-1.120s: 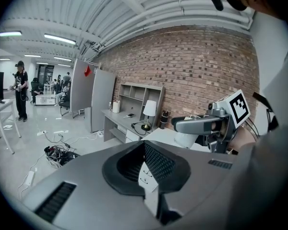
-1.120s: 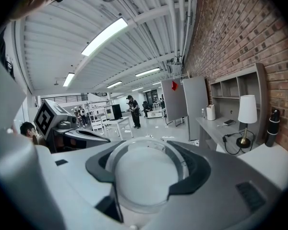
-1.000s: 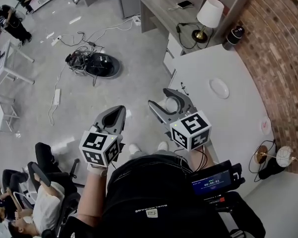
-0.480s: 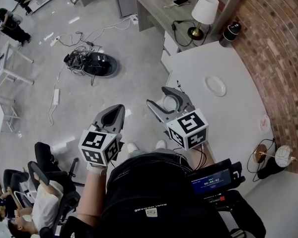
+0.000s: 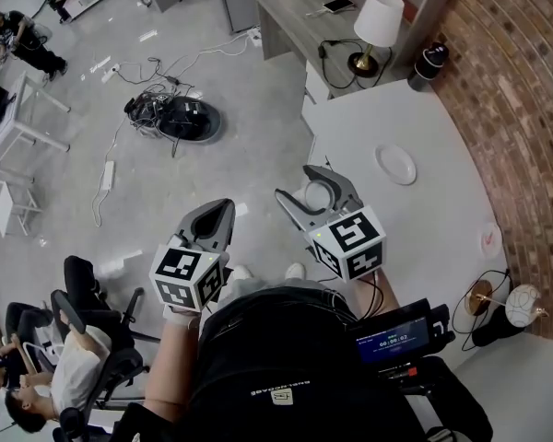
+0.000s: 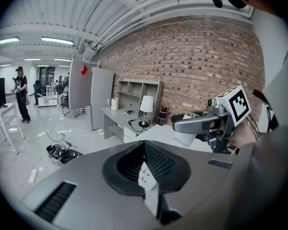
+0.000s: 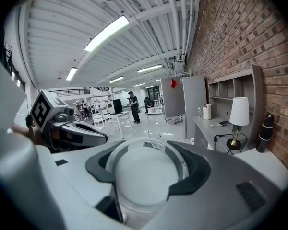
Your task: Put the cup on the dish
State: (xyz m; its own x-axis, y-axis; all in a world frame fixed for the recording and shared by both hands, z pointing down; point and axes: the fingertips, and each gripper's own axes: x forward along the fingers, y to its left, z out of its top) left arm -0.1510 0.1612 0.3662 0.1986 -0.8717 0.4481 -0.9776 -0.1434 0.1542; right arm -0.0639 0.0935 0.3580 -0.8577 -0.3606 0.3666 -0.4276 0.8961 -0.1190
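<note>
A whitish, translucent cup [image 5: 317, 194] sits between the jaws of my right gripper [image 5: 311, 196], which is shut on it and held over the near left edge of the white table [image 5: 415, 219]. The right gripper view has the cup [image 7: 144, 174] filling the hollow of the right gripper [image 7: 149, 161]. The dish [image 5: 395, 165], small, white and round, lies on the table beyond and to the right of the cup. My left gripper [image 5: 212, 221] hangs over the floor to the left, shut with nothing in its hollow [image 6: 145, 145]. It sees the right gripper [image 6: 197, 123] from the side.
A desk at the back carries a table lamp [image 5: 383, 19] and a phone; a black bottle [image 5: 431, 63] stands by the brick wall. Cables and a round black device [image 5: 189, 121] lie on the floor. People sit at lower left [image 5: 74, 376]. A globe lamp [image 5: 521, 304] stands at the table's right.
The view has drifted slightly, so the dish sits a little further left in it. Both grippers keep nearly the same pose, and the cup stays held.
</note>
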